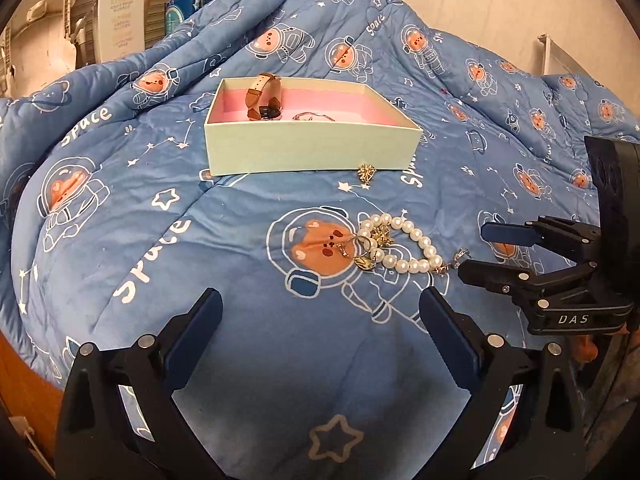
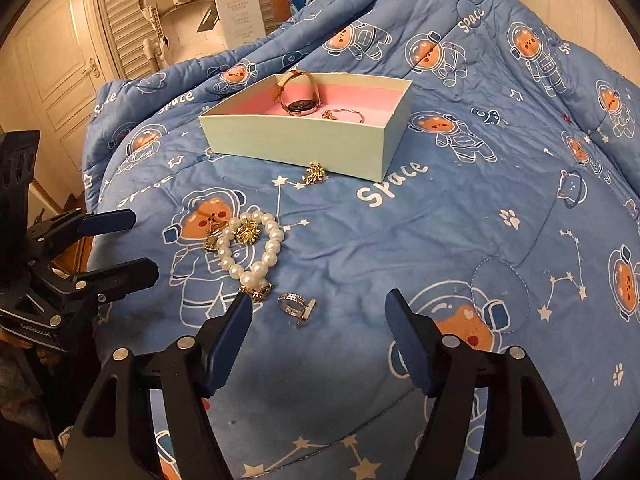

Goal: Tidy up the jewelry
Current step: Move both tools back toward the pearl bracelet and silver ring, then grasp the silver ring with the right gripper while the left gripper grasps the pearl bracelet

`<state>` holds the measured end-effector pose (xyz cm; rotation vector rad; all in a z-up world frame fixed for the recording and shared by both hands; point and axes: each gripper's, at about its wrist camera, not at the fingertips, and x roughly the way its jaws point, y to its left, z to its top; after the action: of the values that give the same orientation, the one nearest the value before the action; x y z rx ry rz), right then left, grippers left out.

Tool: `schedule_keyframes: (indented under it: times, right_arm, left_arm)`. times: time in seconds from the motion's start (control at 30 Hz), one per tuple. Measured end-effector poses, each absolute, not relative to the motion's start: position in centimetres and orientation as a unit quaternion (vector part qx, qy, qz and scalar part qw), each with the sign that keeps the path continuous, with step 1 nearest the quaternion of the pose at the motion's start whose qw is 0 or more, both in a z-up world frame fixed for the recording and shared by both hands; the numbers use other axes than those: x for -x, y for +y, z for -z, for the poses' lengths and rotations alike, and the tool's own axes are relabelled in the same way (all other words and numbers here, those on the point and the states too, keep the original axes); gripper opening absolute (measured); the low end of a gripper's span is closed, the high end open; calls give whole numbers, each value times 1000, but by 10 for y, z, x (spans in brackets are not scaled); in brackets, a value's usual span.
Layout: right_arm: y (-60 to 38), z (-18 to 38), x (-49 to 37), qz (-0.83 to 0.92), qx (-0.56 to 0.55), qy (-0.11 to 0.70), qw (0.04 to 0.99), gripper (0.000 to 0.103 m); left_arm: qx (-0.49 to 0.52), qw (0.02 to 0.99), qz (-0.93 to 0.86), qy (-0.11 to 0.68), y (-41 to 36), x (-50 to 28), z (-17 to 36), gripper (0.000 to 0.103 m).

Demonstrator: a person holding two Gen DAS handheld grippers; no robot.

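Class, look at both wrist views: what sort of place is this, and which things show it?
Probably a bedroom: the work surface is a bed's quilted space-bear comforter, with a panelled door behind, and boxes stacked beside.

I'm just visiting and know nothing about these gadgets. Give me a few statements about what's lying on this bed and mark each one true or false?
1. The watch lies inside the open box. True.
2. The pearl bracelet is already in the box. False: it lies on the blue quilt, in front of the box.
3. Both tools are spread open and hold nothing. True: the left tool and the right tool are both empty.
4. The silver ring is gripped by the right tool. False: it lies loose on the quilt ahead of the fingers.
5. A small gold ornament sits right by the box's front wall. True.
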<state>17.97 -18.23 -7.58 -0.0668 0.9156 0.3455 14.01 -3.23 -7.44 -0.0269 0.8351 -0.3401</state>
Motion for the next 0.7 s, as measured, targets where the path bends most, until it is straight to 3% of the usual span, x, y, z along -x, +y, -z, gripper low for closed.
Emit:
schedule_keyframes:
  times: [0.1, 0.5, 0.7]
  right_arm:
    - [-183, 75, -175, -178, 37, 437, 881, 55]
    - [-176, 83, -185, -201, 37, 450, 869, 21]
    - [-178, 84, -186, -204, 30, 453, 868, 21]
  left_arm:
    - [18, 899, 168, 404, -35, -138, 75, 95]
    - [11, 888, 204, 411, -55, -135, 77, 69]
    - [4, 880, 238, 412, -74, -136, 74, 55]
